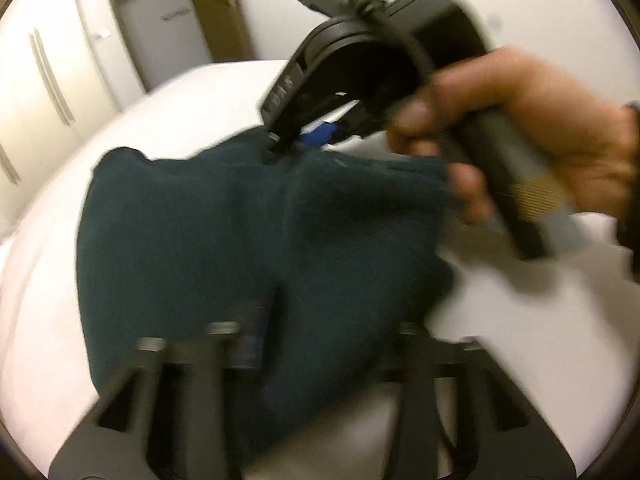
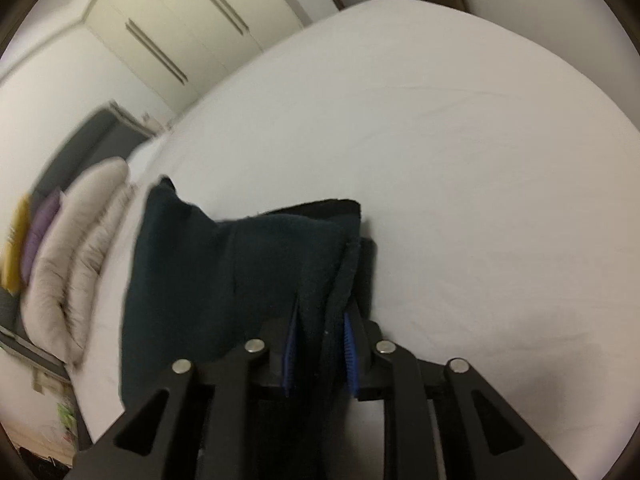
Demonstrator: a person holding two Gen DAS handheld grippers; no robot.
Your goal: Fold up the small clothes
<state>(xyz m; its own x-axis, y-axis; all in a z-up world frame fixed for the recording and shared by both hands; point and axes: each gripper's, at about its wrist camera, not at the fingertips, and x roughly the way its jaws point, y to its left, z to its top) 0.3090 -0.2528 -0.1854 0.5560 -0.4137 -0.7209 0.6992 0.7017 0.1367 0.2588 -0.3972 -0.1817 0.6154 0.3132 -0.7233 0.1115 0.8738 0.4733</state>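
My right black two-finger gripper [image 2: 320,354] has its blue-padded fingers [image 2: 349,350] pinched on dark teal cloth. My bare right hand [image 1: 532,132] grips its handle. My left black gripper [image 1: 320,344] looks spread, though blurred.

A home bedroom — white-sheeted bed [image 2: 440,140] filling the scene, pale built-in wardrobe [image 2: 192,28] with long handles on the far wall, beige, purple and yellow pillows [image 2: 72,256] at left, wood-framed door [image 1: 168,36] beyond.

Both wrist views look down close over the dark cloth [image 1: 224,232] on the white bed [image 2: 460,160].
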